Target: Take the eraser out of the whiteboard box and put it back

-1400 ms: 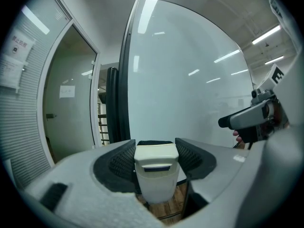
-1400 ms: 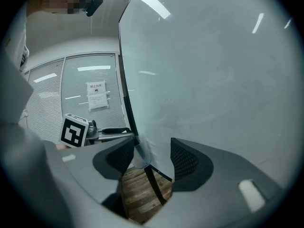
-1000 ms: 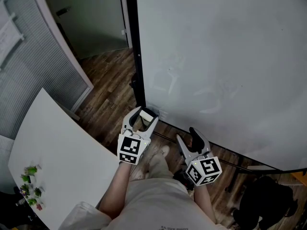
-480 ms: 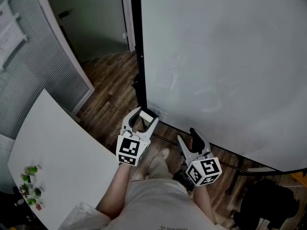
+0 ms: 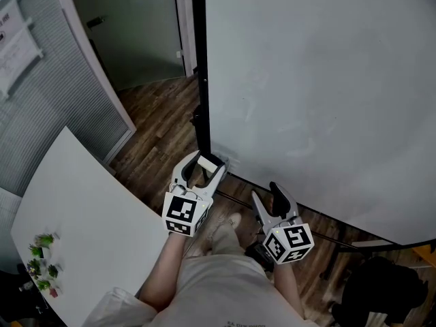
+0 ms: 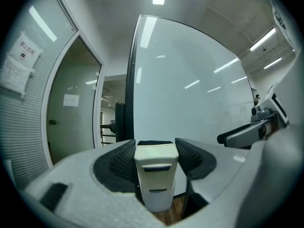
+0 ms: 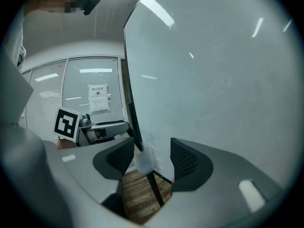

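The white eraser (image 6: 156, 175) with a dark felt face stands upright between the pads of my left gripper (image 6: 154, 148), which is shut on it. In the head view the left gripper (image 5: 202, 171) holds the eraser (image 5: 206, 163) level beside the whiteboard's lower left corner. My right gripper (image 5: 268, 196) hangs to the right, a little lower, open with nothing in it. Through the right gripper (image 7: 152, 153) I see a small translucent whiteboard box (image 7: 144, 158) fixed at the board's dark frame, apart from the jaws.
The big whiteboard (image 5: 320, 87) fills the right and rests on a black stand (image 5: 199, 80). A white table (image 5: 75, 223) with small plants lies at the left. Wood floor (image 5: 153, 125), a glass partition and a doorway lie beyond. The person's legs are below.
The left gripper has risen a little with the eraser still in its jaws. The right gripper has stayed where it was.
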